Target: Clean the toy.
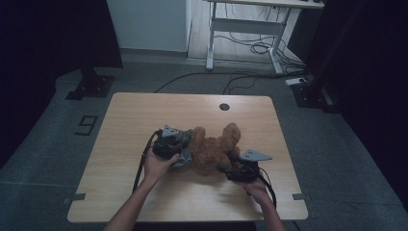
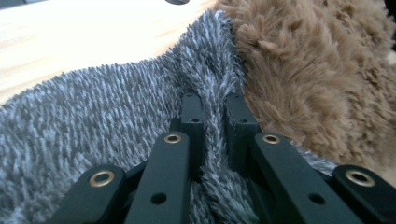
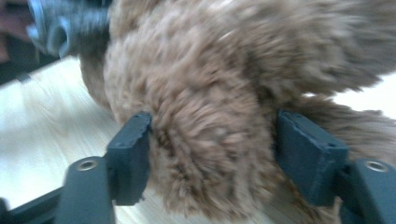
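Nearest the viewer, two bare forearms enter from the bottom edge of the high view, each hand carrying a black two-jaw gripper with a trailing cable. The right gripper lies low on the pale wooden worktop, a grey three-cornered plate on top; in the right gripper view its fingers stand apart on either side of a limb of the brown curly-furred plush toy, the left one touching the fur, the far one just beside it, so the limb sits between them without being pinched. The left gripper is held by the left hand at the toy's other flank; in the left gripper view its fingers are drawn together on a ridge of grey-and-white fuzzy cloth, which is pinched between them and pressed against the brown fur to its side. The toy lies near the middle of the worktop, between the two grippers. Beyond it a round dark cable hole marks the far edge; farther off, a white-framed desk stands over loose black cables on the grey floor
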